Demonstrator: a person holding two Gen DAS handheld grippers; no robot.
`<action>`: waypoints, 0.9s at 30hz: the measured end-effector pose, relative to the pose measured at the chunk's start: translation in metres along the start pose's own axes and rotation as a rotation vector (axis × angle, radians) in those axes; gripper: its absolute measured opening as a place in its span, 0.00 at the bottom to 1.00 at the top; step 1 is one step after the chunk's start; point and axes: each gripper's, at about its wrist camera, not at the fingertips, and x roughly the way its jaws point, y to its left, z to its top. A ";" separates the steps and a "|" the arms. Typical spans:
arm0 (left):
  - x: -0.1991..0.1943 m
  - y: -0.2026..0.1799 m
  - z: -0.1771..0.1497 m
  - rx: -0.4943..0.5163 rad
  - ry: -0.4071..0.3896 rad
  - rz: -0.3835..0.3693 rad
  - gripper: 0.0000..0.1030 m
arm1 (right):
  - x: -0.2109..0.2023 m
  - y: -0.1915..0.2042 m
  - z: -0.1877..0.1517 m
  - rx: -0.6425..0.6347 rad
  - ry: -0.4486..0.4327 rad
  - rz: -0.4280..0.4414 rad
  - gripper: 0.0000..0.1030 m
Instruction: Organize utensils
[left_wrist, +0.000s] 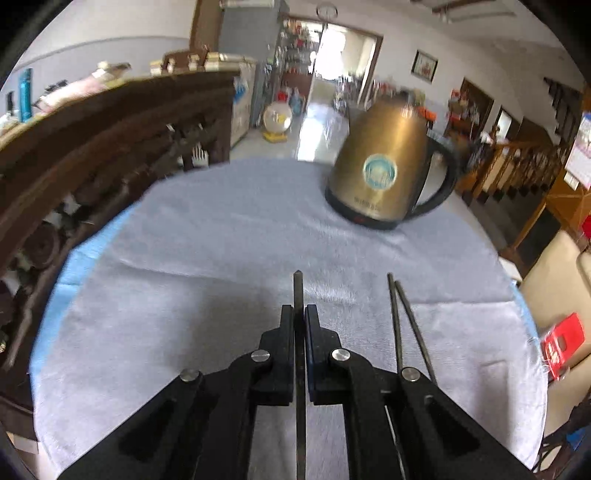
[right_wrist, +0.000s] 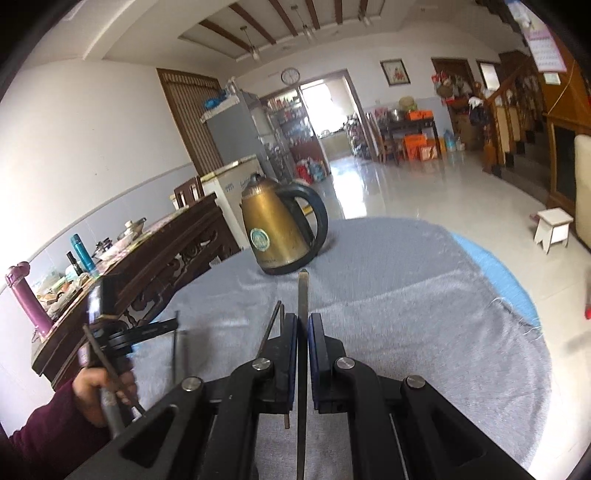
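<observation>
Kettle on cloth

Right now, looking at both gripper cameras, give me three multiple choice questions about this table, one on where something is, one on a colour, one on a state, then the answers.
1. Where does the kettle stand?
A. On the grey cloth, beyond both grippers
B. On the floor by the white stool
C. On the dark wooden sideboard

2. What colour is the kettle's body?
A. Red
B. White
C. Brassy gold, with a black handle

3. What state is the left gripper in?
A. Wide open over the cloth
B. Shut on a thin dark chopstick
C. Shut on the kettle's handle

Answers:
1 A: both views show it on the cloth ahead of the fingers.
2 C: gold body, black handle and base.
3 B: the fingers press either side of the stick, which pokes out past them.
</observation>
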 end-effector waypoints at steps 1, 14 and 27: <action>-0.016 0.004 -0.003 -0.006 -0.033 0.001 0.05 | -0.005 0.004 -0.001 -0.007 -0.014 -0.009 0.06; -0.168 0.013 -0.043 0.005 -0.328 -0.053 0.05 | -0.077 0.063 -0.014 -0.103 -0.199 -0.068 0.07; -0.260 -0.014 -0.036 0.025 -0.494 -0.228 0.05 | -0.115 0.120 0.011 -0.145 -0.399 -0.018 0.07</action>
